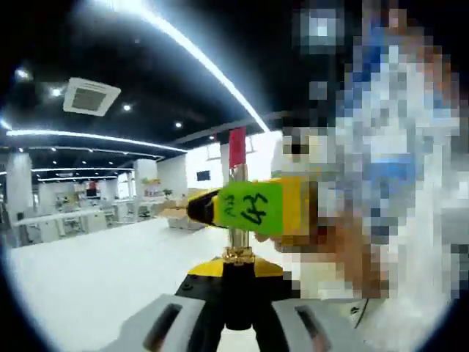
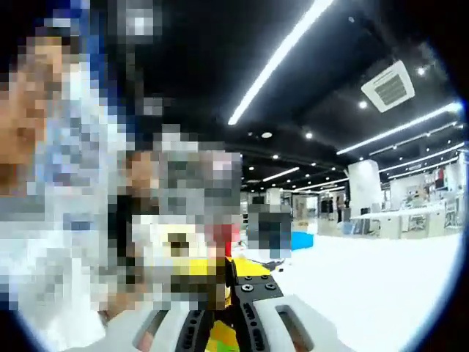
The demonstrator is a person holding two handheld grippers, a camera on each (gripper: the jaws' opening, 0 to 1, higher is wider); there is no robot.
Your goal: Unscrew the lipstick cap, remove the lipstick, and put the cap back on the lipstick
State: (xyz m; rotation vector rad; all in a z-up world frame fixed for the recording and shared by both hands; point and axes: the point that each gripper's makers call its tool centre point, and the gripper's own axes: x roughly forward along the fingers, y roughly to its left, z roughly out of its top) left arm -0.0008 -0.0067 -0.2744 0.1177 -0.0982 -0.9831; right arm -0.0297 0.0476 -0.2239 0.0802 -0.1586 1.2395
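Note:
The lipstick stands upright in the left gripper view, its red bullet (image 1: 237, 147) raised above a gold tube. My left gripper (image 1: 238, 277) is shut on its black base (image 1: 238, 304), just under a gold ring. From the right my right gripper (image 1: 214, 208), yellow with a green sticker, crosses in front of the gold tube and looks shut on it. In the right gripper view my right gripper (image 2: 229, 297) has its jaws close together. The red bullet (image 2: 221, 236) shows just beyond them, partly blurred. The left gripper's yellow tip (image 2: 192, 268) sits below it.
A white table (image 1: 88, 271) spreads out below both grippers. Beyond it are office desks (image 2: 399, 220) and a dark ceiling with long strip lights (image 1: 198, 55). A person (image 1: 396, 183) stands close behind the grippers.

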